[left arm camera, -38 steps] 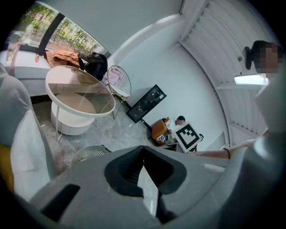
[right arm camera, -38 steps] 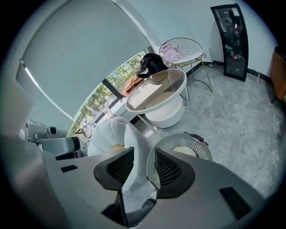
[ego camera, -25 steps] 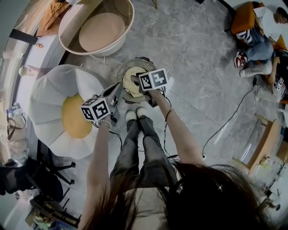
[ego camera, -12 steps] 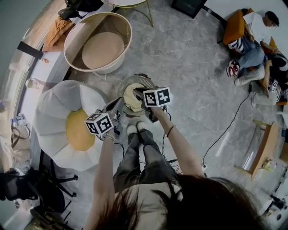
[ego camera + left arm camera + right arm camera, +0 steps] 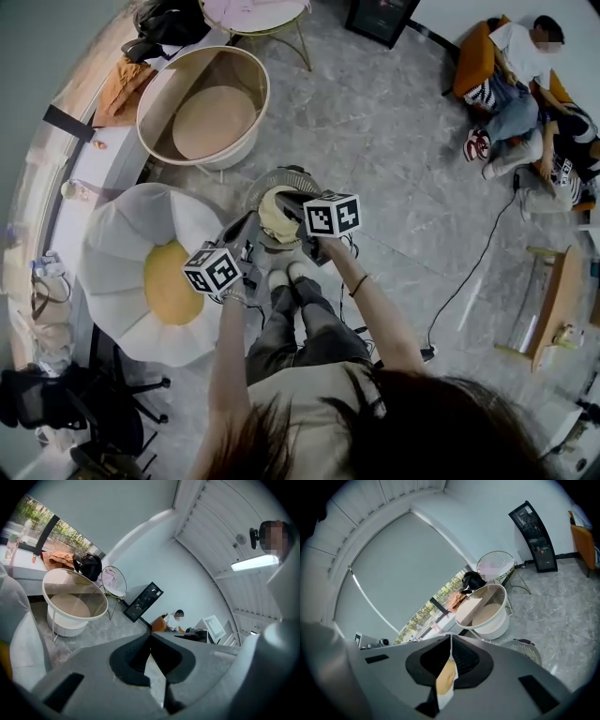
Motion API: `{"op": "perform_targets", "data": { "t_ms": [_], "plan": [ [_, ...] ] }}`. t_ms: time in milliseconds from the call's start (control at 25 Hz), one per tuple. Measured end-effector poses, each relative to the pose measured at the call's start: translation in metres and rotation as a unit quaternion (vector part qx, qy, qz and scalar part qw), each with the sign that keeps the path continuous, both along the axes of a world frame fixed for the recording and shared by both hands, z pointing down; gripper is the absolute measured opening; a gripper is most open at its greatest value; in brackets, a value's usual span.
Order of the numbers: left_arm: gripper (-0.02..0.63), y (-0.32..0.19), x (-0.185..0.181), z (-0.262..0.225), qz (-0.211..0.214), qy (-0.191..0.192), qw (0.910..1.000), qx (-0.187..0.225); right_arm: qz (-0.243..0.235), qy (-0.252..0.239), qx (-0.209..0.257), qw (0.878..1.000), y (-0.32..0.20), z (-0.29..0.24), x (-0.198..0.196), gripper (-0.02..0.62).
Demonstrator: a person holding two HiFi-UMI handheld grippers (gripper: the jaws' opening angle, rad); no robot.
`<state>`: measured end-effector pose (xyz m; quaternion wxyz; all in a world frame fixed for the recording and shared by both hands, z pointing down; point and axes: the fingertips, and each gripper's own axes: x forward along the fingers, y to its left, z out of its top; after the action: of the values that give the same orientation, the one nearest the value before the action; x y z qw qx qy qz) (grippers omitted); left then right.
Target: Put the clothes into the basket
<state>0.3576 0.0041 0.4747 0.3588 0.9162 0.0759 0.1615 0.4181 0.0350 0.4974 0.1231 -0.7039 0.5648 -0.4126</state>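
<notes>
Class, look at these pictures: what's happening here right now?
A standing person works two pairs of tongs. The right tongs have just been closing on a yellow-and-white garment, held over the round basket on the floor by the person's feet. The left tongs are shut and empty.

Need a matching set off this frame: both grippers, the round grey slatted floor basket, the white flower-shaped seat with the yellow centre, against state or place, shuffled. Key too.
1. right gripper
2. left gripper
3. round grey slatted basket
4. white flower-shaped seat with a yellow centre

A. on the floor at the person's left
B. shut, nothing between the jaws
C. on the floor straight ahead of the white shoes
D. shut on a yellow-and-white cloth

Pairs: 1-D, 2-B, 3-C, 4-A.
The right jaws have just been closing, with the cloth between them.
</notes>
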Motion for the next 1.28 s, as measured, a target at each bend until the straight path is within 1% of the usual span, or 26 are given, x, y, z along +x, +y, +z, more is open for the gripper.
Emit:
{"op": "perform_targets", "data": {
  "t_ms": [240,480,840,1280],
  "plan": [
    [0.011,0.000,-0.004,-0.020,-0.002,0.015,0.9997,0.021,-0.007,0.022,0.030,0.999,-0.001,-0.027,-0.007,0.012],
    [0.011,-0.007,-0.006,-0.037,-0.005,0.025,0.9988,0.042,-0.014,0.021,0.053,0.998,-0.008,-0.049,-0.014,0.010],
    [0.011,-0.005,-0.008,-0.047,-0.009,0.027,0.9981,0.055,-0.024,0.017,0.070,0.997,-0.010,-0.061,-0.022,0.009],
    [0.011,-0.005,-0.014,-0.054,-0.011,0.031,0.9967,0.075,-0.031,0.033,0.090,0.995,-0.014,-0.075,-0.029,0.009]
  ]
}}
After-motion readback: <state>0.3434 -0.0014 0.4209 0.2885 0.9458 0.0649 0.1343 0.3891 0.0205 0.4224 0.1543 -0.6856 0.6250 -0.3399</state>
